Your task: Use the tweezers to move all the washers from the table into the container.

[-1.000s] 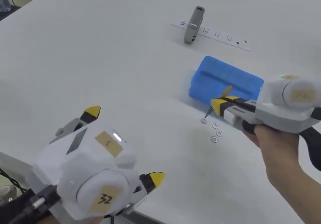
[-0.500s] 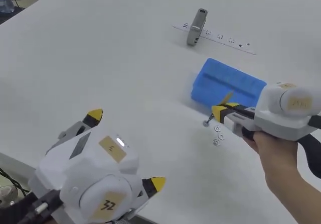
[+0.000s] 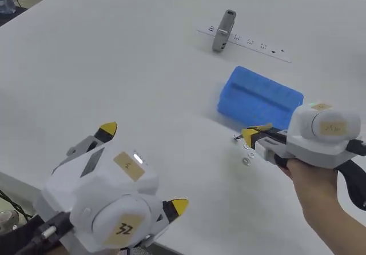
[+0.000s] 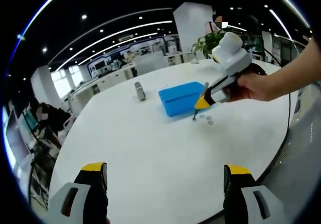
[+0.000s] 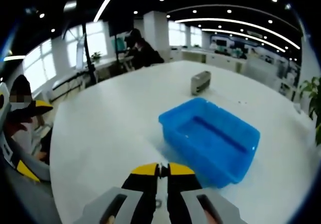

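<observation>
The right claw point(image 5: 161, 171) rises from the bottom, its yellow-tipped jaws pressed almost together on the thin dark tweezers point(image 5: 161, 168). Just beyond and to the right, a blue container point(image 5: 210, 138) sits on the white bench point(image 5: 110, 118). A grey block point(image 5: 200, 82) stands farther off. The left claw point(image 5: 29, 137) shows at the left edge, jaws apart.

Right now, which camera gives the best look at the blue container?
The right gripper view: the blue container sits close, with its open top and inner floor in sight. The head view shows it from above, one near corner behind the right gripper. The left gripper view shows it small and far.
</observation>
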A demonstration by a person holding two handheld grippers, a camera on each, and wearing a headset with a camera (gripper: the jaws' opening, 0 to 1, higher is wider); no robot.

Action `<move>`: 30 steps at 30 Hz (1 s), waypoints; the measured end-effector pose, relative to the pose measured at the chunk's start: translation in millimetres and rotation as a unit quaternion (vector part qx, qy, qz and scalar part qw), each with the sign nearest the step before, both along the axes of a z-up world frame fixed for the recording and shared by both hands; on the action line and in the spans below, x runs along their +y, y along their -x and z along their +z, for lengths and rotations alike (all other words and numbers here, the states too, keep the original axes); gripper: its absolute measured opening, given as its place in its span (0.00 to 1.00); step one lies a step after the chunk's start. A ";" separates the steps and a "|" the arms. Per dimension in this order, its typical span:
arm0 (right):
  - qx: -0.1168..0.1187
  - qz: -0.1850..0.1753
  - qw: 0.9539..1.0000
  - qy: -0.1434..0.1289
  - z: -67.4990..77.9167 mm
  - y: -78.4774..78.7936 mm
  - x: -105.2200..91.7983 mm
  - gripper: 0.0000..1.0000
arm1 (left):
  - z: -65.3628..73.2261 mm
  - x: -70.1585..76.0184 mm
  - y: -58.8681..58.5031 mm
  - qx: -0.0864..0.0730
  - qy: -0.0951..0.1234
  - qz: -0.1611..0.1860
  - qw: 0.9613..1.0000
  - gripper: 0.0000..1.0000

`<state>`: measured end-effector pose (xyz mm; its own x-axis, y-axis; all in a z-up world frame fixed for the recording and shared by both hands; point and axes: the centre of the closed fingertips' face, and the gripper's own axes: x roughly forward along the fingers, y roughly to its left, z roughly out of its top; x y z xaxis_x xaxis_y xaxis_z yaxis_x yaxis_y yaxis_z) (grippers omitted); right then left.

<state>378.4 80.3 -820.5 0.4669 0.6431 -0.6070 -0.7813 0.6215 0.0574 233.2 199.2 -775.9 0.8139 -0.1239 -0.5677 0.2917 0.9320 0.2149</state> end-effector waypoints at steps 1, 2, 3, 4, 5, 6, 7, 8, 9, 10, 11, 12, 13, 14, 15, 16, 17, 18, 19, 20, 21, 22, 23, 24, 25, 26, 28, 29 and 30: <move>0.001 -0.001 1.000 0.000 -0.4 -0.4 -0.3 0.02 | -0.1 0.0 0.0 0.000 0.001 0.001 1.000 0.99; 0.007 -0.004 1.000 -0.001 -1.5 -1.3 -1.1 0.02 | -0.3 0.1 0.0 0.001 0.001 0.001 1.000 0.99; 0.009 -0.006 1.000 -0.002 -1.2 -1.8 -1.5 0.02 | -0.4 0.2 0.1 0.001 0.001 0.001 1.000 0.99; 0.013 -0.007 1.000 -0.004 -0.9 -1.5 -1.7 0.02 | -0.3 0.2 0.0 0.001 0.000 0.000 1.000 0.99; 0.016 -0.007 1.000 -0.004 0.1 -0.8 -1.2 0.02 | -0.1 -0.2 -0.2 0.000 0.000 -0.001 1.000 0.99; 0.018 -0.006 1.000 -0.004 0.5 0.1 -1.1 0.02 | -0.2 -0.3 -0.1 0.000 0.000 -0.001 1.000 0.99; 0.020 -0.005 1.000 -0.004 1.4 0.7 -0.9 0.02 | -0.4 -0.2 -0.1 0.000 -0.001 -0.001 1.000 0.99; 0.021 -0.004 1.000 -0.004 2.0 1.4 -1.1 0.02 | -0.3 -0.2 -0.1 0.000 -0.001 -0.001 1.000 0.99; 0.022 -0.005 1.000 -0.005 4.1 1.5 -1.5 0.02 | -0.1 -0.1 -0.1 0.000 -0.001 -0.001 1.000 0.99; 0.023 -0.005 1.000 -0.008 6.1 1.9 -1.5 0.02 | 0.0 -0.1 -0.2 -0.001 0.000 -0.001 1.000 0.99; 0.025 -0.006 1.000 -0.010 10.2 3.1 -0.8 0.02 | 0.1 0.0 -0.2 -0.001 0.000 -0.001 1.000 0.99; 0.025 -0.007 1.000 -0.010 12.4 3.6 -0.8 0.02 | 0.2 0.1 -0.2 -0.001 0.000 -0.001 1.000 0.99; 0.024 -0.006 1.000 -0.009 15.9 3.5 -1.2 0.02 | 0.4 0.0 -0.2 -0.001 -0.001 -0.001 1.000 0.99; 0.022 -0.005 1.000 -0.009 18.6 4.0 -1.5 0.02 | 0.4 0.0 -0.2 -0.001 -0.001 -0.001 1.000 0.99; 0.020 -0.003 1.000 -0.010 23.0 3.9 -1.6 0.02 | 0.4 -0.1 -0.2 -0.001 -0.001 -0.001 1.000 0.99; 0.020 -0.003 1.000 -0.009 25.6 4.0 -2.1 0.01 | 0.5 -0.1 -0.2 -0.001 -0.001 -0.001 1.000 0.99; 0.017 -0.002 1.000 -0.008 28.4 3.7 -2.5 0.01 | 0.7 -0.2 -0.2 -0.002 0.000 -0.001 1.000 0.99; 0.014 -0.001 1.000 -0.007 31.2 3.5 -3.1 0.01 | 0.9 0.1 -0.2 -0.003 0.000 -0.001 1.000 0.99; 0.011 0.001 1.000 -0.007 35.7 3.3 -3.5 0.01 | 0.8 0.1 -0.2 -0.002 0.000 -0.001 1.000 0.99; 0.009 0.002 1.000 -0.007 38.8 3.2 -4.1 0.01 | 0.7 0.3 -0.2 -0.002 0.000 0.000 1.000 0.99; 0.006 0.003 1.000 -0.008 40.7 0.5 -5.6 0.01 | 0.7 0.5 -0.2 -0.002 0.000 0.000 1.000 0.99; 0.003 0.002 1.000 -0.008 44.3 -1.7 -7.4 0.01 | 0.7 0.7 -0.2 -0.003 -0.001 0.000 1.000 0.99; 0.001 0.002 1.000 -0.009 47.0 -3.2 -8.1 0.01 | 0.8 0.7 -0.2 -0.003 -0.001 0.000 1.000 0.99; -0.003 0.002 1.000 -0.010 51.4 -4.5 -8.9 0.01 | 0.8 0.7 -0.2 -0.003 -0.001 0.001 1.000 0.99; -0.006 0.002 1.000 -0.011 54.4 -6.5 -9.3 0.01 | 1.0 0.8 -0.2 -0.003 -0.001 0.001 1.000 0.99; -0.008 0.002 1.000 -0.011 57.3 -7.9 -9.6 0.01 | 1.4 0.9 -0.3 -0.004 -0.001 0.001 1.000 0.99; -0.015 0.005 1.000 -0.012 65.9 -11.9 -9.7 0.01 | 1.8 0.8 -0.5 -0.005 0.001 0.001 1.000 0.99; -0.018 0.006 1.000 -0.011 68.8 -13.5 -9.4 0.01 | 1.5 0.8 -0.3 -0.004 0.001 0.001 1.000 0.99; -0.021 0.009 1.000 -0.010 72.4 -15.9 -8.8 0.01 | 1.3 0.9 -0.3 -0.004 0.000 0.001 1.000 0.99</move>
